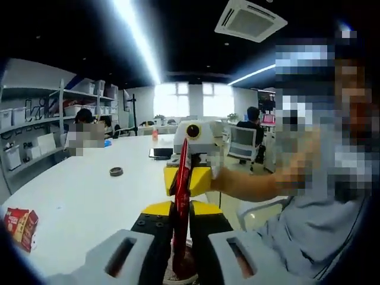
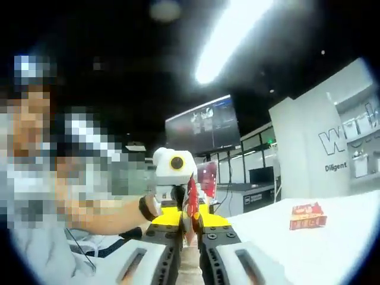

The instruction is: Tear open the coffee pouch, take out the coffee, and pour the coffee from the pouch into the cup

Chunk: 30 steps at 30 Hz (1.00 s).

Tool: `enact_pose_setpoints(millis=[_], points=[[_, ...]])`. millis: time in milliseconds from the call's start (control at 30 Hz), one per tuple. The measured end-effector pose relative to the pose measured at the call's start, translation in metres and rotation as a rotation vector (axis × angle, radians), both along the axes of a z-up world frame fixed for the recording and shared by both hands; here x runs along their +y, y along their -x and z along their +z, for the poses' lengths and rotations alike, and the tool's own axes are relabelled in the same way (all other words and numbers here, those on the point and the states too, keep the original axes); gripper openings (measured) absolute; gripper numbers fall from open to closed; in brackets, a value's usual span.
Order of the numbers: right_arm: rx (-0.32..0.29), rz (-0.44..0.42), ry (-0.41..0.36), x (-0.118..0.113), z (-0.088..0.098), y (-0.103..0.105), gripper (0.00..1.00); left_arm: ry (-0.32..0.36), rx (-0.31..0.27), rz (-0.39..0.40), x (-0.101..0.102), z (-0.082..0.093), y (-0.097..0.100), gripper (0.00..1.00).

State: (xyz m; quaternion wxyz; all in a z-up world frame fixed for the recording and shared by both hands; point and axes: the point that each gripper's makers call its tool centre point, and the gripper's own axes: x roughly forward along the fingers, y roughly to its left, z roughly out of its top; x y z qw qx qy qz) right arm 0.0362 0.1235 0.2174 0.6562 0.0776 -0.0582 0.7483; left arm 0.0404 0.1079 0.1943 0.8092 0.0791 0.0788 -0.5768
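Observation:
A thin red coffee pouch (image 1: pixel 180 178) stands edge-on, held between both grippers above the white table (image 1: pixel 89 196). My left gripper (image 1: pixel 181 209) is shut on its lower part with yellow-tipped jaws. Facing it, my right gripper (image 1: pixel 187 179) is shut on the pouch higher up. In the right gripper view the red and white pouch (image 2: pixel 191 203) rises between my right gripper's (image 2: pixel 189 219) closed jaws, with the left gripper (image 2: pixel 176 178) just behind it. A round reddish rim, perhaps the cup (image 1: pixel 181 272), shows low between the left jaws.
A red snack box (image 1: pixel 21 227) (image 2: pixel 307 215) lies near the table edge. A tape roll (image 1: pixel 116 171) and a dark flat device (image 1: pixel 160 152) sit farther back. A person's forearm (image 1: pixel 255 184) reaches in from the right. Shelves (image 1: pixel 35 124) line the left wall and office chairs (image 1: pixel 243 142) stand behind.

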Motion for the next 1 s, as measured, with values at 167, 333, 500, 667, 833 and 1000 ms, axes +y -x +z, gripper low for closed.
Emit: enact_pose_setpoints(millis=[167,333,500,667,833,1000], points=[[-0.008,-0.008,0.019,-0.001,0.002,0.001,0.1,0.01,-0.018,-0.011,-0.002,0.003,0.001,0.11],[-0.036,0.005,0.008,-0.004,0.002,0.002,0.11,0.01,-0.018,-0.021,-0.003,0.004,0.003,0.1],[-0.033,0.01,-0.04,-0.012,0.012,0.001,0.15,-0.01,-0.025,-0.023,-0.005,0.004,0.002,0.09],[-0.026,0.014,-0.055,-0.017,0.015,0.001,0.11,0.027,-0.011,-0.031,0.0,0.005,0.001,0.09],[0.007,0.007,-0.057,-0.017,0.015,-0.001,0.1,0.046,-0.02,-0.019,-0.002,0.006,0.004,0.11],[0.016,0.003,-0.056,-0.015,0.014,-0.002,0.1,0.085,-0.031,-0.012,-0.003,0.015,0.001,0.13]])
